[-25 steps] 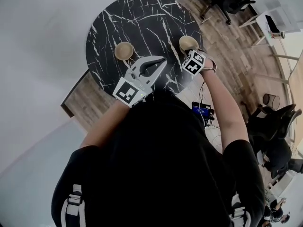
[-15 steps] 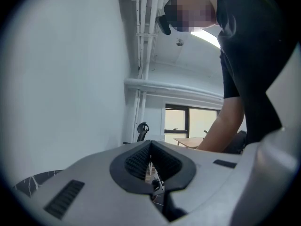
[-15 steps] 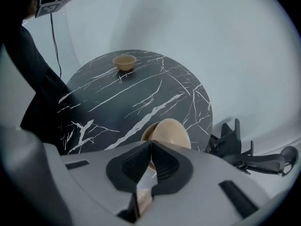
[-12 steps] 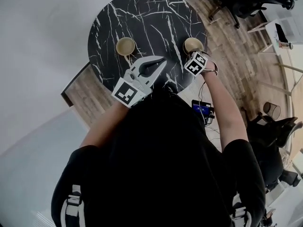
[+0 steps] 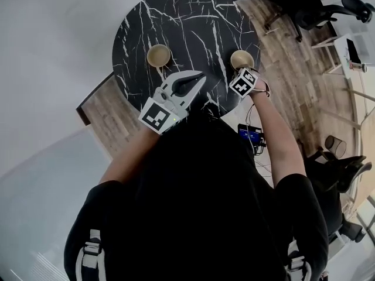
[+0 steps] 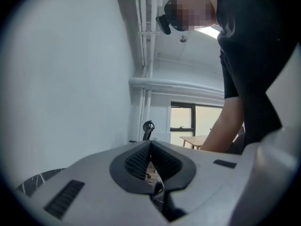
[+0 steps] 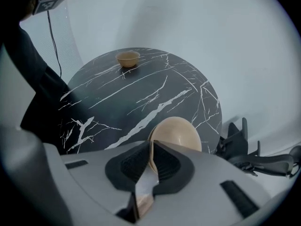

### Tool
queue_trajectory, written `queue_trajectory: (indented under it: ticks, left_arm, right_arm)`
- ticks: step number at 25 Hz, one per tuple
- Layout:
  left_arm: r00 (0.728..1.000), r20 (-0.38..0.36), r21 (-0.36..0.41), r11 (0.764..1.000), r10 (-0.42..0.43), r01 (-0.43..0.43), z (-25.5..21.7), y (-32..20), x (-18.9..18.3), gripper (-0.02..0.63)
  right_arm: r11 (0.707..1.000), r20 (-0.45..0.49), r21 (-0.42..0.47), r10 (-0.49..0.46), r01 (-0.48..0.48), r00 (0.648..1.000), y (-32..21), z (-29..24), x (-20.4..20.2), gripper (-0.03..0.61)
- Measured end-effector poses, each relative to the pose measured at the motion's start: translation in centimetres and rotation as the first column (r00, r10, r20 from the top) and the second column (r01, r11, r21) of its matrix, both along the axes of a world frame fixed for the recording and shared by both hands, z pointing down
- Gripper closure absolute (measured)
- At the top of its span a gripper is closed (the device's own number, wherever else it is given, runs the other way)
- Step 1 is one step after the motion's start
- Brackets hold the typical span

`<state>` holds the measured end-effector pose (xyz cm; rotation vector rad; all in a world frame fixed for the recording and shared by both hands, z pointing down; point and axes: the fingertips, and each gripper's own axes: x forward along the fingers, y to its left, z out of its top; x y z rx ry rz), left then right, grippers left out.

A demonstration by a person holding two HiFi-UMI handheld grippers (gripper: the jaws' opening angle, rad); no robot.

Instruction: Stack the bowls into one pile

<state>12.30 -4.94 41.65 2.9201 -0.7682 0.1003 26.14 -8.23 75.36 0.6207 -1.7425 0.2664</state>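
Two beige bowls are on the round black marble table (image 5: 187, 16). One bowl (image 5: 158, 55) (image 7: 128, 58) stands alone at the table's left. The other bowl (image 5: 241, 59) (image 7: 176, 134) is at the right edge, low over or on the top. My right gripper (image 7: 151, 146) points steeply down with that bowl's near rim between its pads; its marker cube (image 5: 243, 82) hides the jaws in the head view. Its jaws have just been opening slightly, though the pads still hug the rim. My left gripper (image 5: 196, 76) (image 6: 150, 144) hovers level over the table's near side, shut and empty.
The held bowl sits close to the table's right edge, with wooden floor (image 5: 293, 81) below. Black office chairs (image 5: 316, 10) (image 7: 244, 149) stand to the right. A small device with cables (image 5: 251, 136) lies on the floor by the person's body. A white wall (image 6: 70, 79) faces the left gripper.
My right gripper has sunk with its bowl toward the tabletop at the right edge. The left gripper and the far bowl have stayed put.
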Motion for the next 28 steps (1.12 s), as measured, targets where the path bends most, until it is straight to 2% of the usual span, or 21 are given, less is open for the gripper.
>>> queue_trajectory:
  ticks: [5, 10, 14, 20, 28]
  left_arm:
    - [1.000, 0.004, 0.000, 1.000, -0.023, 0.023, -0.2, 0.0, -0.2, 0.609]
    - [0.999, -0.001, -0.003, 0.999, -0.035, 0.035, -0.3, -0.1, -0.6, 0.609]
    - [0.999, -0.008, 0.006, 0.999, -0.047, 0.048, -0.7, 0.1, -1.2, 0.609]
    - [0.998, -0.014, 0.004, 0.998, -0.068, 0.068, -0.7, -0.1, -3.6, 0.609]
    - [0.995, -0.013, 0.016, 0.995, -0.100, 0.100, -0.6, -0.4, -8.7, 0.609]
  right_arm:
    - [1.000, 0.018, -0.025, -0.013, 0.014, 1.000, 0.0, -0.2, -0.3, 0.528]
    - [0.999, 0.086, -0.042, 0.024, -0.020, 0.996, -0.6, -1.3, -1.3, 0.511]
    - [1.000, 0.126, -0.027, 0.016, -0.013, 0.992, -1.1, -3.2, -2.8, 0.503]
    - [1.000, 0.172, 0.003, 0.002, -0.003, 0.985, -2.2, -5.9, -6.4, 0.499]
    - [0.999, 0.230, 0.032, -0.027, 0.021, 0.973, -4.0, -8.7, -13.5, 0.494]
